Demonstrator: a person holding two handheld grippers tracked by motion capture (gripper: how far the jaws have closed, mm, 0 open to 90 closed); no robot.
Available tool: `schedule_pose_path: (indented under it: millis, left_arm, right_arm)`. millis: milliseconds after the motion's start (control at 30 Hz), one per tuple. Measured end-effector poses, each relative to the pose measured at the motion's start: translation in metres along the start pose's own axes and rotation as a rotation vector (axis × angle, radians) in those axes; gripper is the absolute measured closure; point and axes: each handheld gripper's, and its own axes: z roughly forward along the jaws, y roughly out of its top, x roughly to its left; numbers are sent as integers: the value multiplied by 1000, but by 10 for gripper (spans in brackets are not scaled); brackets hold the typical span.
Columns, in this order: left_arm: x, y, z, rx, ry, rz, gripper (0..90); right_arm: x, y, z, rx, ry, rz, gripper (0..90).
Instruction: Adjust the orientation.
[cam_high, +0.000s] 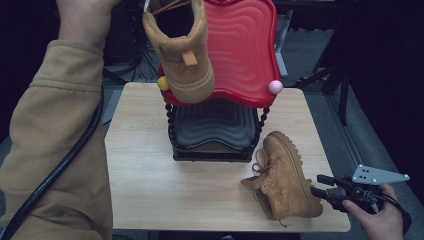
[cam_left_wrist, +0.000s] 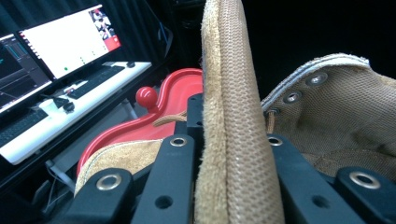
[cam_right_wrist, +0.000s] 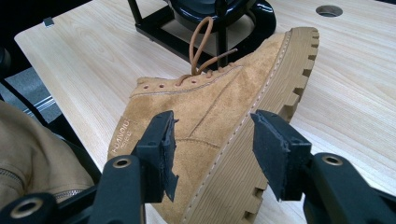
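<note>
A pale wooden table (cam_high: 150, 175) stands on a grey floor (cam_high: 330, 115) in a dim room, dark beyond its far edge. Left of the left jaws, a white desk (cam_left_wrist: 60, 116) carries lit monitors (cam_left_wrist: 65, 42), keyboards (cam_left_wrist: 98, 79) and a mouse (cam_left_wrist: 68, 106). Beyond the right jaws, the tabletop has a round cable hole (cam_right_wrist: 328, 10)

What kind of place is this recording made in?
Probably a lab or recording workroom: computer monitors and keyboards on a white desk, and stand legs beside the small wooden table.
</note>
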Motion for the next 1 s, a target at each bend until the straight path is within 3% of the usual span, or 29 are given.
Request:
schedule_pose_path:
  millis: [233, 467, 767, 1000]
  left_arm:
    - [11, 10, 18, -13, 28, 4, 822]
    - [22, 18, 36, -28, 22, 20, 820]
    - [33, 23, 58, -62, -22, 28, 818]
    - [35, 19, 74, -48, -59, 27, 816]
  right_arm:
    - [-5, -3, -3, -2, 1, 3, 498]
    - [-11, -9, -4, 9, 0, 22, 497]
    - [-12, -11, -2, 16, 13, 27, 497]
    - [-9, -10, 0, 25, 20, 26, 496]
